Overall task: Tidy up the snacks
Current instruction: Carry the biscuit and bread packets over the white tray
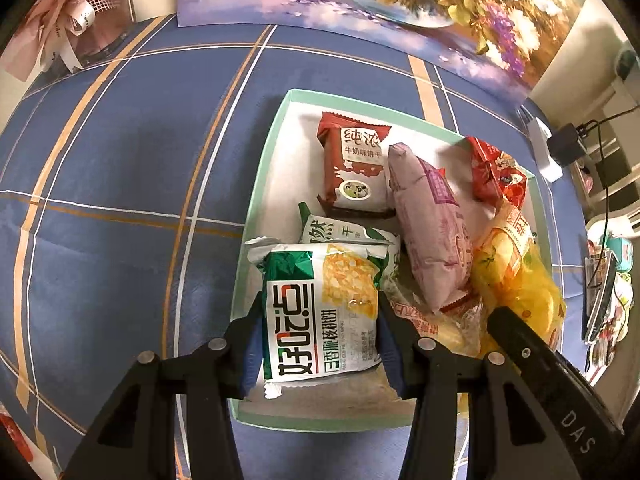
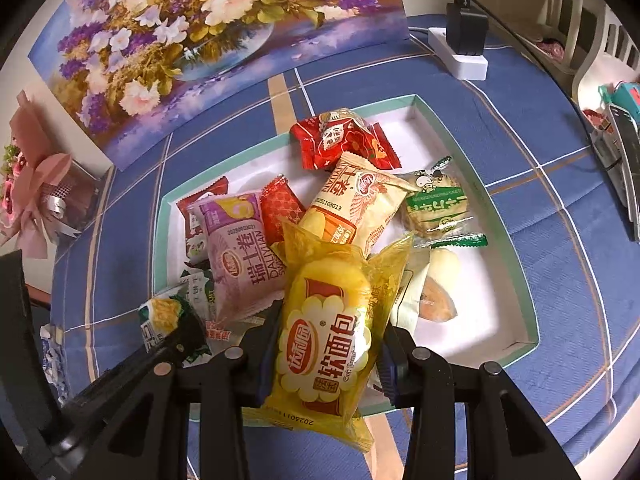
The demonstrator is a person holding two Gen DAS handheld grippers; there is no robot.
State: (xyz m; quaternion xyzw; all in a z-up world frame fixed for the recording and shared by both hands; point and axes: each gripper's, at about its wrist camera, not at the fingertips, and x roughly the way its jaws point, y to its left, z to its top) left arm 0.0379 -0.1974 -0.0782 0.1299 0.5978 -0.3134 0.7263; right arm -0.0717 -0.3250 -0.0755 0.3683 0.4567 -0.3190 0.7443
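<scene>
A shallow white box with a mint-green rim (image 1: 262,168) (image 2: 472,148) lies on the blue checked cloth and holds several snack packs. My left gripper (image 1: 320,316) is shut on a green-and-white walnut-cake pack (image 1: 324,304), held over the box's near left corner. My right gripper (image 2: 326,344) is shut on a yellow soft-bread pack (image 2: 328,320), over the near side of the box. In the box lie a pink Swiss-roll pack (image 1: 432,224) (image 2: 240,240), a red-and-white milk-biscuit pack (image 1: 356,164), a red pack (image 2: 344,140) and a cream pack (image 2: 360,204). The other gripper's black finger shows at the edge of each view.
A flower painting (image 2: 192,40) leans against the wall behind the box. A white power strip with a black charger (image 2: 464,52) sits at the back right, its cable trailing off. A pink bouquet (image 2: 36,196) stands at the left. Clutter lies along the table's right edge (image 2: 624,140).
</scene>
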